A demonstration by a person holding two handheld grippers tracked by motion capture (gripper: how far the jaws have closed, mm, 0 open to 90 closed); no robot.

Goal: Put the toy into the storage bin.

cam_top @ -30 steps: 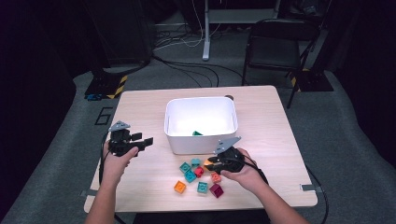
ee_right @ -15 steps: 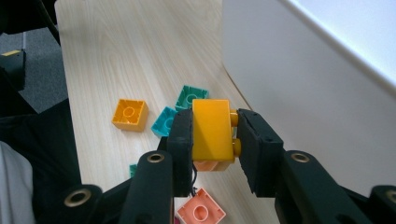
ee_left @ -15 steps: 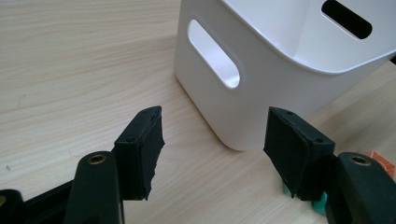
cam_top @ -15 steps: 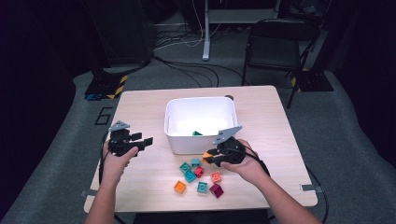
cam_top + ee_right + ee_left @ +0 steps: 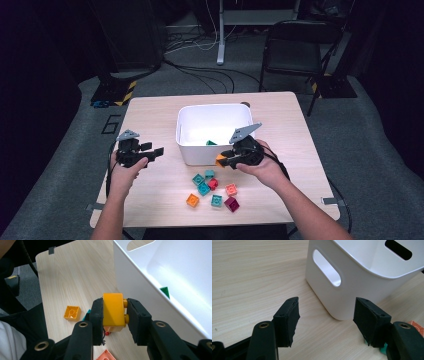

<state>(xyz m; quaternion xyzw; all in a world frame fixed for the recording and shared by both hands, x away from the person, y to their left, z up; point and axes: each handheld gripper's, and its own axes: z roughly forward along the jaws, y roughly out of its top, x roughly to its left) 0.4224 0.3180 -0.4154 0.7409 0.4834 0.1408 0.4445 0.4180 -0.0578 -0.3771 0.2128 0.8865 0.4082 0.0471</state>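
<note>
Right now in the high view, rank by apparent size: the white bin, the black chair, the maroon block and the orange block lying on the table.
1. black chair, though it stands farther off
2. white bin
3. maroon block and orange block: they look about alike, so I would not rank them.

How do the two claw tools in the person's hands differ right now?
The right gripper is shut on an orange block and held up beside the white bin; the left gripper is open with nothing between its jaws. The right one sits at the bin's front corner above the loose blocks, the left one off the bin's other side. Both have black jaws and a grey plate on top.
</note>
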